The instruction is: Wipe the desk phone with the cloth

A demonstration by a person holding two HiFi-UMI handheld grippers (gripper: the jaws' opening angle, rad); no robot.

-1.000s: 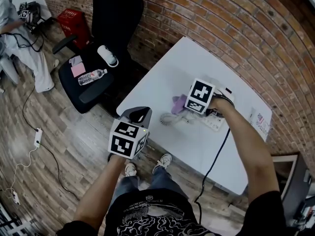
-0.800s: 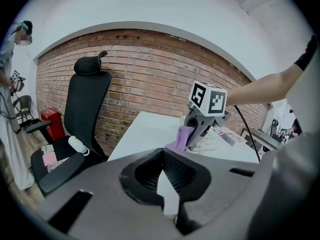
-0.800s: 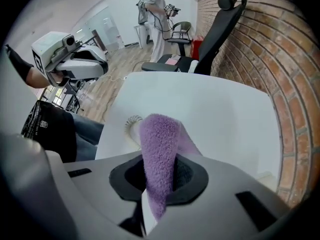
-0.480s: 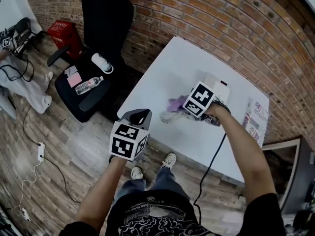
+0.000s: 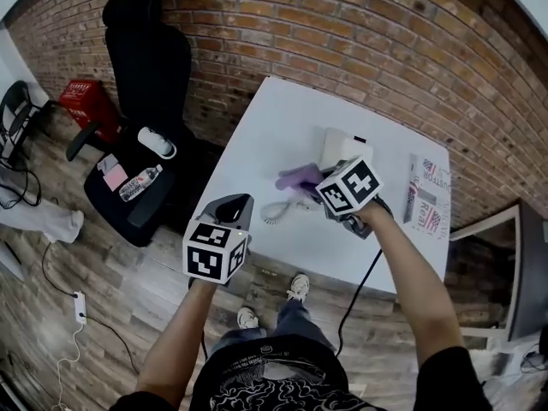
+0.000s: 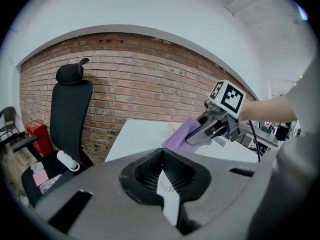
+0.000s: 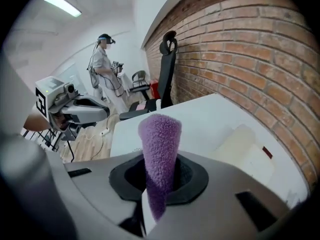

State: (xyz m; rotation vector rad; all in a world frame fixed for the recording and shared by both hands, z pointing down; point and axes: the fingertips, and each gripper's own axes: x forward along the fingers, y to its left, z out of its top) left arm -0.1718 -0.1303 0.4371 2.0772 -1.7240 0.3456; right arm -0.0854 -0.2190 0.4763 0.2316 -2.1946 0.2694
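The white desk phone (image 5: 342, 146) stands on the white table (image 5: 282, 118), near the brick wall. Its handset with a coiled cord (image 5: 276, 212) lies off the base, towards the table's near edge. My right gripper (image 5: 318, 181) is shut on a purple cloth (image 5: 295, 178), held just in front of the phone's base. In the right gripper view the cloth (image 7: 160, 149) sticks up from the shut jaws, with the phone (image 7: 250, 151) at the right. My left gripper (image 5: 235, 205) hovers off the table's near-left edge, shut, with nothing in it.
A black office chair (image 5: 145, 67) stands left of the table, with a bottle (image 5: 137, 182) on its seat. A red crate (image 5: 81, 101) sits on the floor. A printed leaflet (image 5: 425, 193) lies at the table's right end. A person (image 7: 105, 64) stands far off.
My right gripper has drawn back with the cloth from over the phone towards the near edge, so the phone's base now shows. The left gripper has barely moved.
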